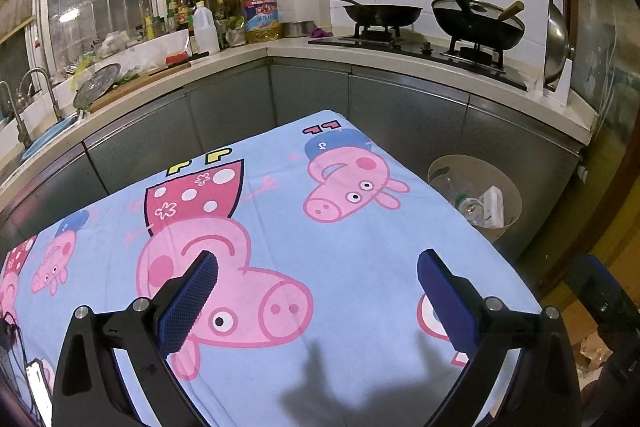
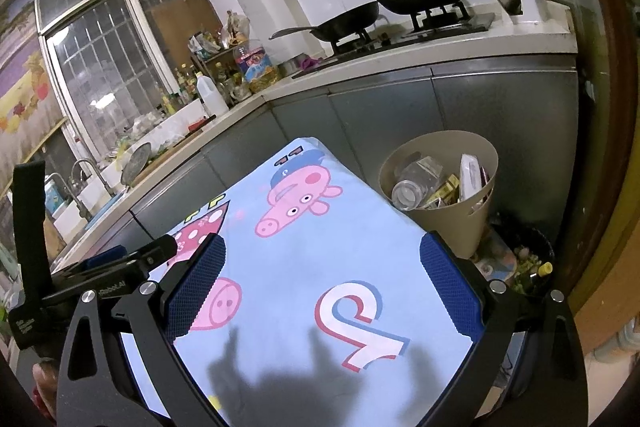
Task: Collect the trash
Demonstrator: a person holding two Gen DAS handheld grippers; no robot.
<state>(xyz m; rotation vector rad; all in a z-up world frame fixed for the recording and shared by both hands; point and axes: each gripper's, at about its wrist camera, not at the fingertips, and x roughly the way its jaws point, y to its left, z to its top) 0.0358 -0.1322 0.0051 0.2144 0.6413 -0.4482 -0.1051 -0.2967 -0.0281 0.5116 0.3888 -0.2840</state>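
Both tongs hang over a table draped in a blue cartoon-pig cloth point(image 1: 360, 267), and both are spread wide with nothing between the pads.

In the left wrist view, the left gripper point(image 1: 318, 263) has its blue pads far apart above the big pig print. The bin point(image 1: 440, 167), beige and round, stands on the floor off the table's far right corner, at about 2 o'clock from the tongs and well apart from them. Trash lies inside it: a clear bottle point(image 1: 466, 205) and a white packet point(image 1: 494, 201) beside it.

In the right wrist view, the right gripper point(image 2: 322, 247) is likewise spread, over the cloth's edge near a red and white letter print. Here the bin point(image 2: 452, 231) sits at about 1 o'clock, near the right pad but not touching it, against the grey cabinets. The bottle point(image 2: 412, 187) lies tilted with its mouth toward the camera; cartons and a white wrapper point(image 2: 470, 179) are packed at its right. A dark tub point(image 2: 528, 255) of scraps sits on the floor just beside the bin, at 3 o'clock from the tongs. The left gripper point(image 2: 116, 263) shows at 9 o'clock, just beside the right one's left pad; from this side its spread cannot be judged.

Behind, two black pans point(image 1: 384, 13) rest on the stove.
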